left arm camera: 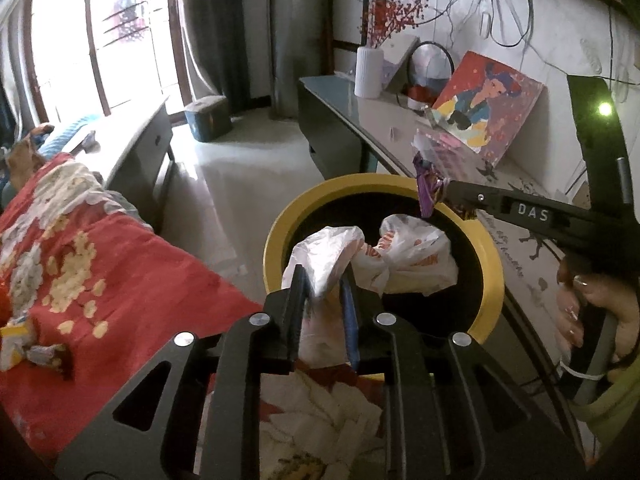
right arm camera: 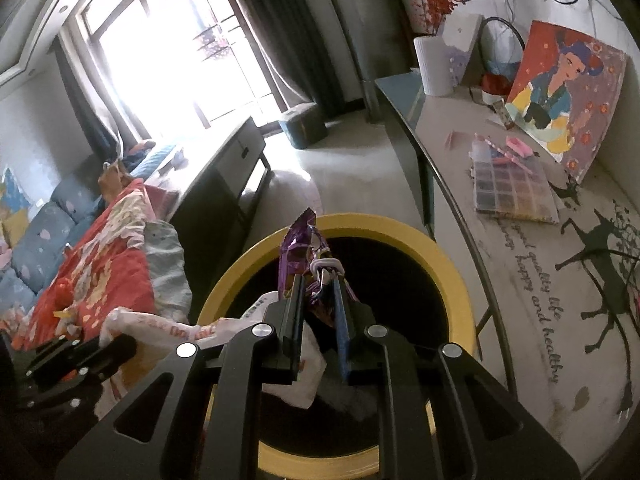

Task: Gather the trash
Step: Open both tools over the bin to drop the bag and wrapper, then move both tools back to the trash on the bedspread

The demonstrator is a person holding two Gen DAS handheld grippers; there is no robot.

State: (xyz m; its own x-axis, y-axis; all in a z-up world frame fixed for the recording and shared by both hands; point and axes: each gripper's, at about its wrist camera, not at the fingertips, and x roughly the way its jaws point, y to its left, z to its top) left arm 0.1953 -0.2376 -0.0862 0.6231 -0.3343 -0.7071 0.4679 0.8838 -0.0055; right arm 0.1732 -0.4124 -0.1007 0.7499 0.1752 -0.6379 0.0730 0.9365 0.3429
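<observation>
A round bin with a yellow rim (left arm camera: pixel 276 236) and black inside stands between the bed and the desk; its rim also shows in the right wrist view (right arm camera: pixel 452 276). My left gripper (left arm camera: pixel 324 276) is shut on a white plastic bag (left arm camera: pixel 404 252) with orange print, which hangs over the bin's mouth. My right gripper (right arm camera: pixel 318 284) is shut on a crumpled purple wrapper (right arm camera: pixel 298 246) and holds it above the bin. From the left wrist view that wrapper (left arm camera: pixel 426 190) hangs at the bin's far right rim, pinched in the right gripper (left arm camera: pixel 442 192).
A bed with a red flowered quilt (left arm camera: pixel 100 264) lies on the left, with small wrappers (left arm camera: pixel 36 354) on it. A desk (right arm camera: pixel 460 128) on the right carries a painting (right arm camera: pixel 568 92), a bead box (right arm camera: pixel 508 188) and a white vase (right arm camera: pixel 434 64). A floor strip (left arm camera: pixel 248 160) runs to the window.
</observation>
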